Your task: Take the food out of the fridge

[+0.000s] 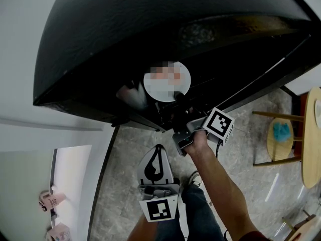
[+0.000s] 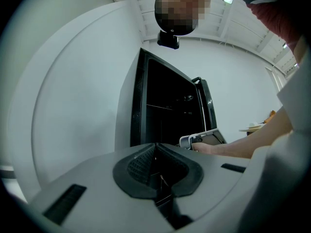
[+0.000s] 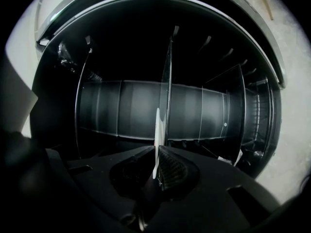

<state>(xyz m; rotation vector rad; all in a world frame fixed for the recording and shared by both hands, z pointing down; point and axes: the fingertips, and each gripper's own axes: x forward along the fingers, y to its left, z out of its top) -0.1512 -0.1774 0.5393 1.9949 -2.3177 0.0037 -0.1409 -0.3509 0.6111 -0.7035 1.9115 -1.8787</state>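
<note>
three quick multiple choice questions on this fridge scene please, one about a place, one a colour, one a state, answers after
1. Where are the right gripper's jaws?
A. inside the fridge
B. outside it, pointing down
C. outside it, pointing up

2. What colour is the thin piece between the right gripper's jaws?
A. red
B. white
C. green

3. How do the left gripper's jaws stand?
A. wide apart
B. closed on something
C. together, nothing between them

Answers:
1 A: the right gripper view shows the fridge's dark walls and a glass shelf all around the jaws.
2 B: the piece shows as a pale white sliver against the dark interior, with the pads closed on it.
3 C: in the left gripper view the pads meet along the middle line, with nothing between them.
</note>
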